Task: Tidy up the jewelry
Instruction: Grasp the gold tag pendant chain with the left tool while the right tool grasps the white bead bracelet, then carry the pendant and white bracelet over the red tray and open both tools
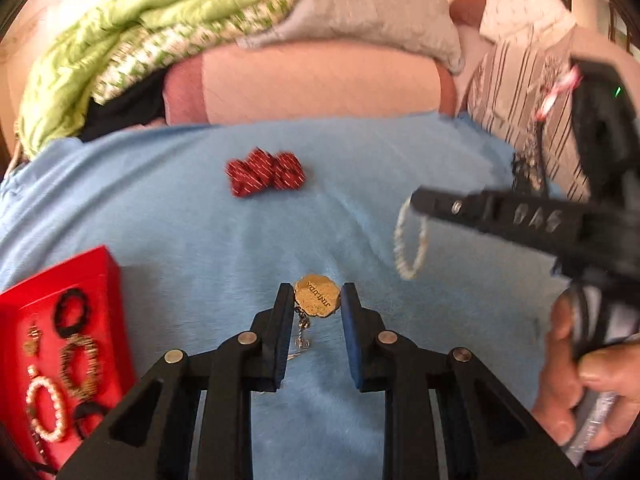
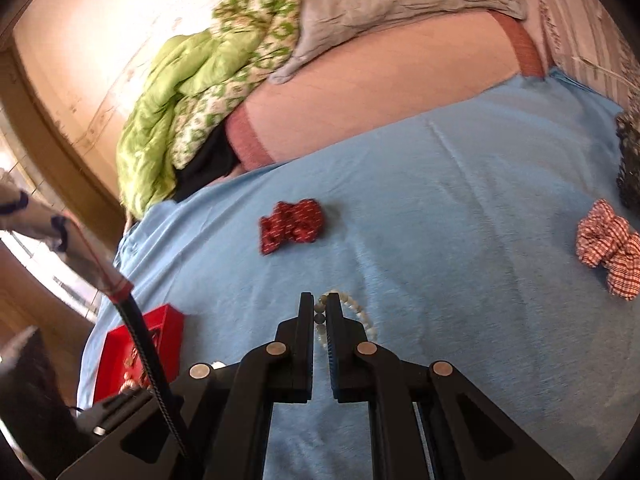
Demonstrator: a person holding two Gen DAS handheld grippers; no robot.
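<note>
Jewelry, mid-sort, on a blue blanket [image 2: 460, 208] spread over a bed. Your left gripper [image 1: 317, 294] pinches a gold pendant [image 1: 317, 295] by its edges, the short chain [image 1: 303, 330] trailing below between the fingers; the piece appears just clear of the blanket, though the view does not settle this. Your right gripper [image 2: 319, 308] is clamped on a pearl bracelet [image 2: 362, 316], which hangs as a loop from its tip in the left wrist view [image 1: 411, 236]. The red tray [image 1: 108, 280] sits at the blanket's near left corner and already holds pearl, gold and dark rings. A dark red scrunchie [image 2: 291, 224] lies near the blanket's middle, and a checked scrunchie [image 2: 608, 246] lies toward its right edge.

To do this step well, probably the carry to the tray:
- keep both grips firm, since the pendant is held only at its rim and could pivot or slip;
- bring the left piece over the tray first, as it is nearer;
- lower it onto a bare patch of red lining, chain first, so it does not tangle with the rings;
- keep the bracelet loop well apart from the pendant chain.
</note>
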